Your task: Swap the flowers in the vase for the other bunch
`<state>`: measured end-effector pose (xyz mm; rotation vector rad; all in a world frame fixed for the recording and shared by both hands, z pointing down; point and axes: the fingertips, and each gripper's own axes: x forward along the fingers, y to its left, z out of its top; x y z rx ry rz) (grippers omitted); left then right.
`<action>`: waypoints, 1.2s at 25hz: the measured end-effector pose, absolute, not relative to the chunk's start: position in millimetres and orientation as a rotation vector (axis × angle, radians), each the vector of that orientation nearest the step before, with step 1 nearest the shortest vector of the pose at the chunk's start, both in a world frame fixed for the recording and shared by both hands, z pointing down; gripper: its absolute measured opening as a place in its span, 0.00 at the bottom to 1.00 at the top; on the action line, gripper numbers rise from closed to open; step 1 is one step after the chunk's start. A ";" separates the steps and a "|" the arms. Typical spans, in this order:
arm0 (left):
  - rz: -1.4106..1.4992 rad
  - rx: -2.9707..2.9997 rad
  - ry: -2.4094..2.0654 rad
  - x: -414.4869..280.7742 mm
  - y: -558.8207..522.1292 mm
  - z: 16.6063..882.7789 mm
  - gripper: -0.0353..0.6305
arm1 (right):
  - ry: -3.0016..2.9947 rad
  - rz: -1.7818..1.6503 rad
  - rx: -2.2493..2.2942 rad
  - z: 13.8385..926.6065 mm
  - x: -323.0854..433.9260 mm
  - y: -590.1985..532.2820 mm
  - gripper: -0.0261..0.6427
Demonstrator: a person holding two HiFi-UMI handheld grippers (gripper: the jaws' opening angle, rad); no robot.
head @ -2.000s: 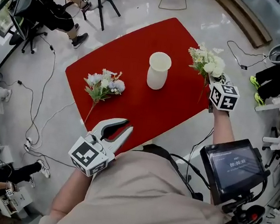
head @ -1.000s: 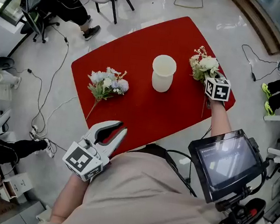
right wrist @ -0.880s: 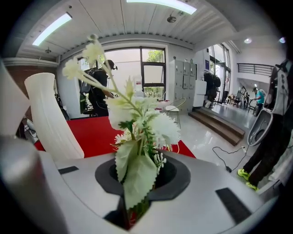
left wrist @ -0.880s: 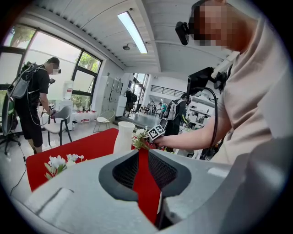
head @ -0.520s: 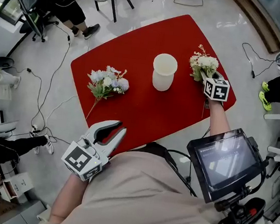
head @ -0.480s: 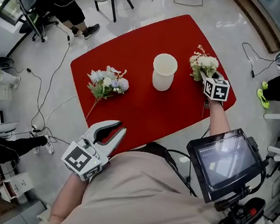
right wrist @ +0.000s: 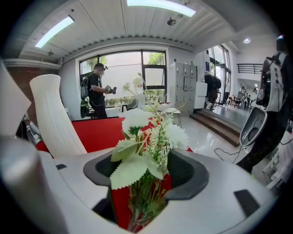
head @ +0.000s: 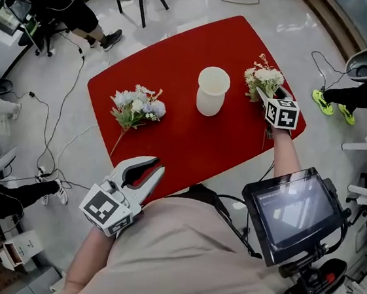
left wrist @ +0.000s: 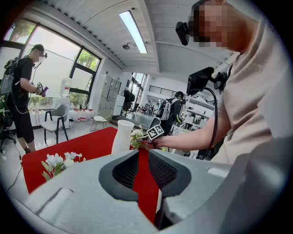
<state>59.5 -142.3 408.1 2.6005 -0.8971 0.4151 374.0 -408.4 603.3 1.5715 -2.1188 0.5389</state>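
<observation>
No readable text, labels, numbers

Vase (head: 212, 91) on table (head: 171, 138), between left bunch (head: 137, 107) and right bunch (head: 262, 79)

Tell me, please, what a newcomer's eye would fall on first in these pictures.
The bright red table stands out against the pale floor, with a white vase near its middle and no flowers in it. One bunch of flowers lies on the table left of the vase. The other bunch is near the right edge, its stems between the jaws of the right gripper, which have just been opening.
</observation>
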 end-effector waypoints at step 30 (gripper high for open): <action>0.317 2.661 -0.792 -6.8 -75.0 400.8 0.14 | -2.104 0.446 1.723 519.9 316.3 -280.7 0.43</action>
